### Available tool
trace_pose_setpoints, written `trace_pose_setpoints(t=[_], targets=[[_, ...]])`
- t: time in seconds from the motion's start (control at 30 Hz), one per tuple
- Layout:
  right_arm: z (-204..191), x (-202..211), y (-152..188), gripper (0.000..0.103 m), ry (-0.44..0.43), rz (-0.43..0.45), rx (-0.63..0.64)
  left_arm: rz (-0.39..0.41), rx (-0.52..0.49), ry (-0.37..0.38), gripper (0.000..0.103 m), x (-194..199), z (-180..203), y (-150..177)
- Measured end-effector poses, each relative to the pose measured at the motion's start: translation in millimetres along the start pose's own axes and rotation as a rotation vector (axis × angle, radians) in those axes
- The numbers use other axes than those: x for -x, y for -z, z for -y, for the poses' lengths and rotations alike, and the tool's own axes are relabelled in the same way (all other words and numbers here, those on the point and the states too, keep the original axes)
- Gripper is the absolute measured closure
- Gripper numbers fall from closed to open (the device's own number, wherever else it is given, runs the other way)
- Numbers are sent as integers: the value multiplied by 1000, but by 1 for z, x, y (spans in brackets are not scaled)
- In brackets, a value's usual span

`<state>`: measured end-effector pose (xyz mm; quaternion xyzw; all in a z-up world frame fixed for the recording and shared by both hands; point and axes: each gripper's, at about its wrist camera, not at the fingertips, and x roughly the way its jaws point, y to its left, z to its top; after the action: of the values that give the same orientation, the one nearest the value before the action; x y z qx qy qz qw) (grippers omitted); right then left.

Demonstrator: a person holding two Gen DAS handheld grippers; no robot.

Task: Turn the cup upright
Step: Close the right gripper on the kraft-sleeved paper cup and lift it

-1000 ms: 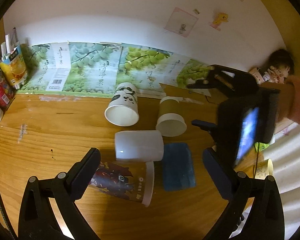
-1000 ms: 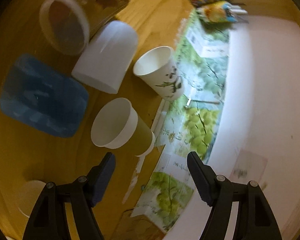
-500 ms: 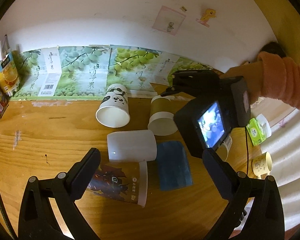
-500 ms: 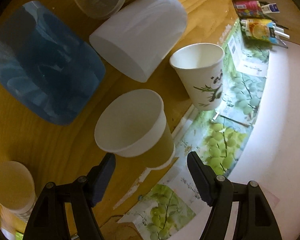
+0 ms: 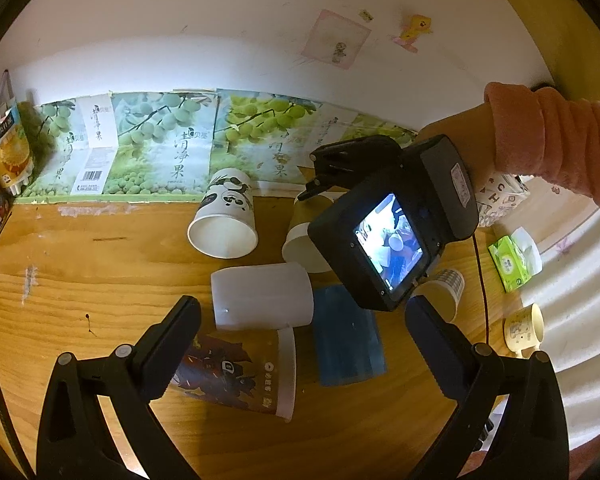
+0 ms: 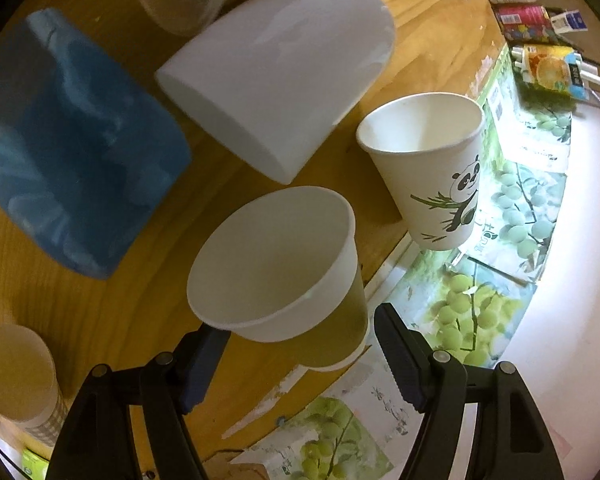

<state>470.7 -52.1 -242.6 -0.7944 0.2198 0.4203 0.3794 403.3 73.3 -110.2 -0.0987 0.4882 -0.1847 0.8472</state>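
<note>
**Right gripper closing in on the tan cup**

While the right gripper (image 6: 300,344) is straddling the base end of the tan cup (image 6: 276,276) with its jaws apart and not yet pressing the wall, the sound course is closing gently on the lower body, since thin paper is likely to crumple, then rolling the wrist until the mouth is facing up and setting it down on bare tabletop (image 6: 60,304) clear of its neighbours. The left gripper (image 5: 300,320) is hanging with jaws apart and empty, above the printed dark cup (image 5: 236,372).

Around the tan cup, four cups are lying on their sides counting it: the panda cup (image 6: 432,172) beside it, the plain white cup (image 6: 280,72) just beyond, the dark cup farther off. One blue cloth (image 6: 68,148) is lying near its mouth. One checked cup (image 6: 16,376) is standing upright, well apart.
</note>
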Motion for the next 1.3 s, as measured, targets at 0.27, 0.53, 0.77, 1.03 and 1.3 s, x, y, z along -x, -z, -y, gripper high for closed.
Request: trace_pose_setpoints(t=[0.27,0.53,0.77,1.03,1.3], targets=[[5,-7,-5,32,-17,3,-9,-8,35,1,1,-1,-7,0],[8,-7,-11,35,-20,15,-47,-12,34,9,1,-2,-8,0],[13,-4,-11,36,-16,9,-85,-10,25,15,1,-2,-5,-1],[28,7,-6,36,28,-50,-211,-6,27,49,1,1,0,-1],[43,31,2,36,50,-165,-455,3,-11,33,1,14,11,4]])
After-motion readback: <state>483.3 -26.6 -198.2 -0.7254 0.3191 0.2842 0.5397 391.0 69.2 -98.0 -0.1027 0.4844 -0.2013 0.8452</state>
